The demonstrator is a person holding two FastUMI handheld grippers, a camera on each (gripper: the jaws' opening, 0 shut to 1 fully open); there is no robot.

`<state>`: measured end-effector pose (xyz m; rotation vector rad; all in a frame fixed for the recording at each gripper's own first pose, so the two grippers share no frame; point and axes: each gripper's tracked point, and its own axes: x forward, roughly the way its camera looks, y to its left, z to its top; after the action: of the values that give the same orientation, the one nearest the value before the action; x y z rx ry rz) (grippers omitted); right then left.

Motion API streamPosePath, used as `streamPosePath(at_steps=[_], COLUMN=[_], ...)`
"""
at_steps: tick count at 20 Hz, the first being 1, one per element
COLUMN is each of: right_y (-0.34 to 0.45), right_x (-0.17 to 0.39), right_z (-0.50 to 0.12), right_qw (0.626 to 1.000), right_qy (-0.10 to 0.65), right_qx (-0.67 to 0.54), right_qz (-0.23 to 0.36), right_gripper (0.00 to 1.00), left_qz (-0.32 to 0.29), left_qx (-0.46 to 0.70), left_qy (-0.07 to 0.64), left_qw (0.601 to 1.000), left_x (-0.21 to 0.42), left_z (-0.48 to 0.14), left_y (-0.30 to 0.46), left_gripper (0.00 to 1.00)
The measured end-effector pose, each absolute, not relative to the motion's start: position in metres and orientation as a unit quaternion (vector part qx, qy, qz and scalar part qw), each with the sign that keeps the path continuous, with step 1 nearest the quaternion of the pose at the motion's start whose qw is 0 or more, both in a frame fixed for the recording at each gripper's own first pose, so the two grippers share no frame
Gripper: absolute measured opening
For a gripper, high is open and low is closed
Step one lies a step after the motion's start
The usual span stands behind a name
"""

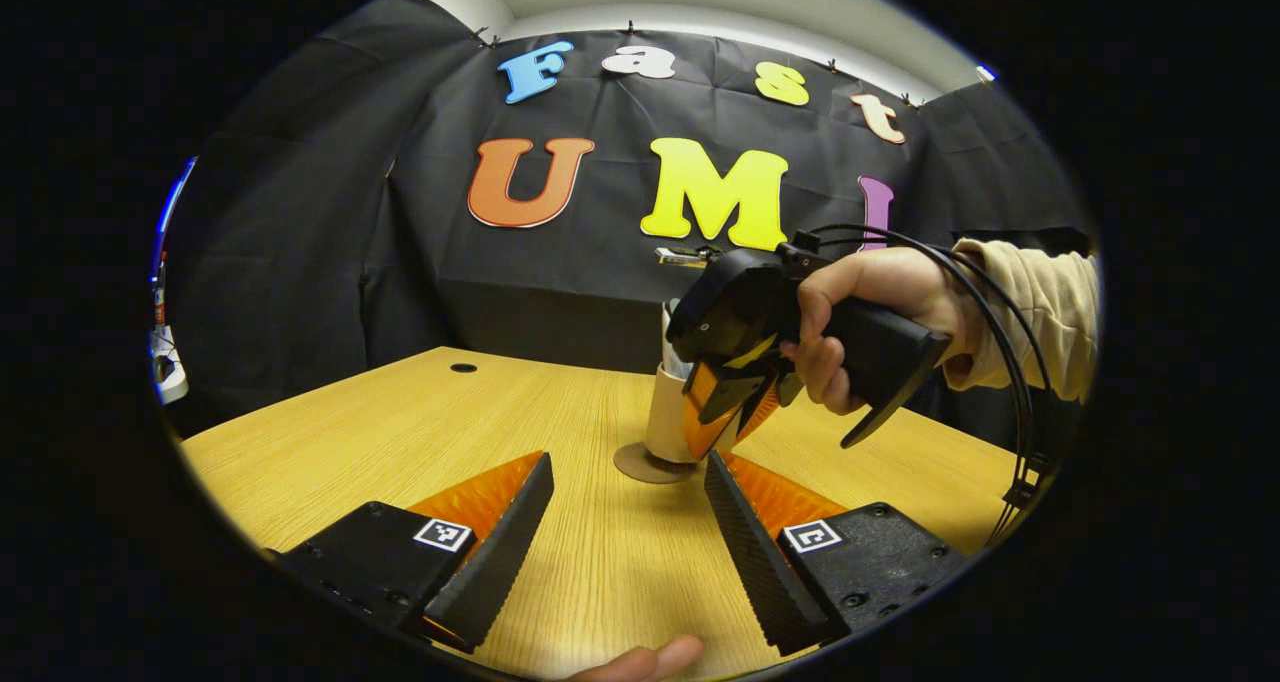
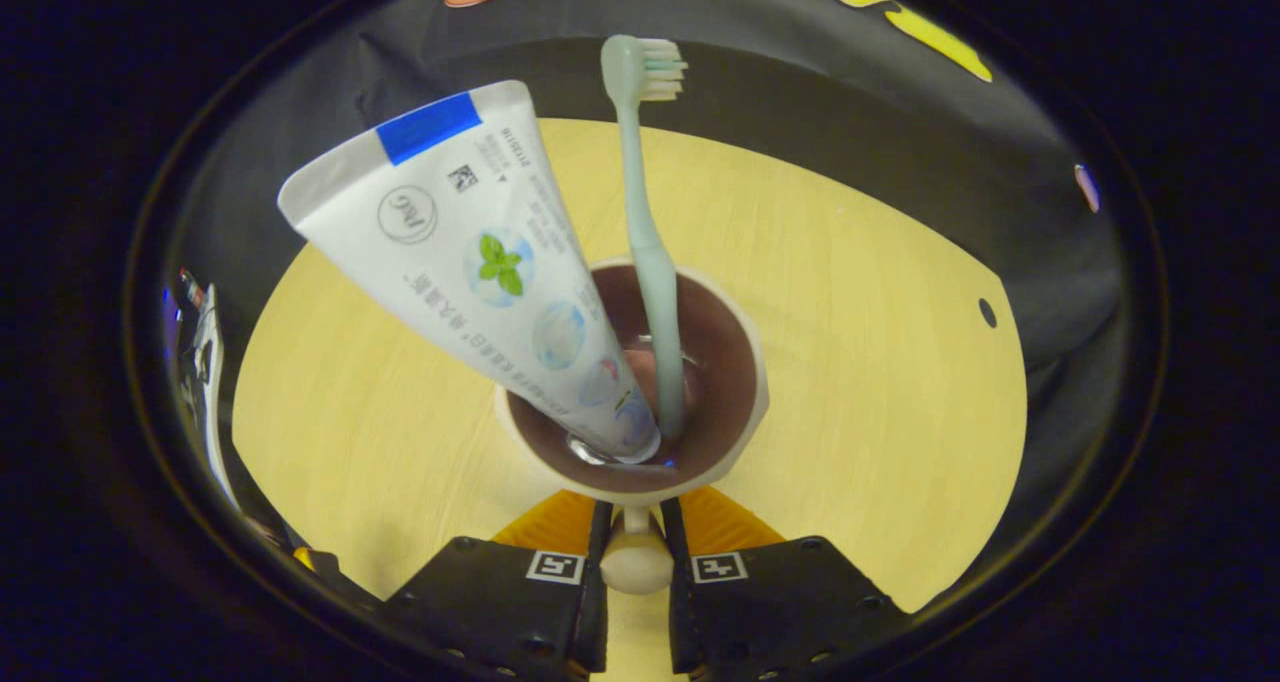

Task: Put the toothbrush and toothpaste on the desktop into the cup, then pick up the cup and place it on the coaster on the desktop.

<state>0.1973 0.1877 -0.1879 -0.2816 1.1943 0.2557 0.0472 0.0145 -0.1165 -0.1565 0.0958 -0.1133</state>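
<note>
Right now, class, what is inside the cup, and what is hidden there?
Inside the cup stand the toothpaste, cap end down, and the toothbrush, bristles up. The tube covers part of the cup's bottom. The right gripper grips the cup's handle.

Wooden desk (image 1: 420,422) — small round hole (image 1: 463,368), black cloth wall (image 1: 300,262)

The cup (image 1: 668,402) stood on the coaster (image 1: 652,463) mid-desk (image 1: 400,432), its near side taken by the right gripper (image 1: 735,412) clamped on its handle (image 2: 634,560). Toothpaste (image 2: 480,272) and toothbrush (image 2: 648,232) blocked its mouth. The left gripper (image 1: 625,522) hung spread over bare desk; wide room lay leftward.
</note>
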Motion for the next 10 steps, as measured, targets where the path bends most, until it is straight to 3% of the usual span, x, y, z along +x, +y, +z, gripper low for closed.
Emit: streamPosePath(at_steps=[10], right_y=[0.194], right_x=[0.198], right_z=[-0.200], right_qw=[0.809], right_qy=[0.558], right_qx=[-0.131], right_qz=[0.127], right_gripper=[0.22], left_qz=[-0.067], left_qx=[-0.085], left_qy=[0.052], left_qw=[0.993], left_x=[0.042], left_z=[-0.122], left_y=[0.015], left_gripper=[0.97])
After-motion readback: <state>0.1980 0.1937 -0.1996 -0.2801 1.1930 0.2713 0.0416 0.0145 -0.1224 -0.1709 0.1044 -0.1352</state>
